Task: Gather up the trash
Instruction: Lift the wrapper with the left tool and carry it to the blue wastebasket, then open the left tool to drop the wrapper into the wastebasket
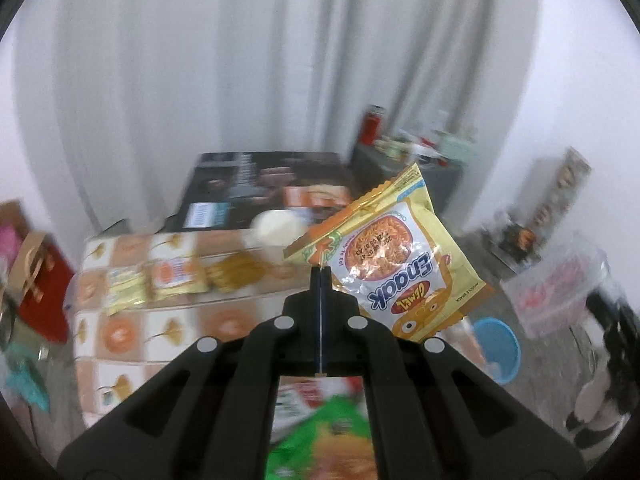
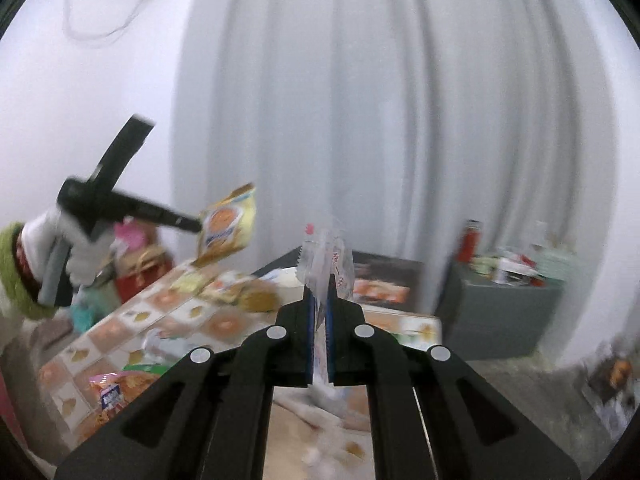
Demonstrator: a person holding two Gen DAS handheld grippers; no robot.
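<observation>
My left gripper is shut on the corner of a yellow Enaak noodle snack packet and holds it in the air above the table; the packet also shows in the right wrist view at the tip of the left gripper. My right gripper is shut on a clear plastic wrapper with red print, held up above the table. A blue bucket stands on the floor to the right of the table.
A table with an orange patterned cloth carries several snack packets, a white bowl and a green packet. A grey box with a red can stands at the right. A curtain hangs behind.
</observation>
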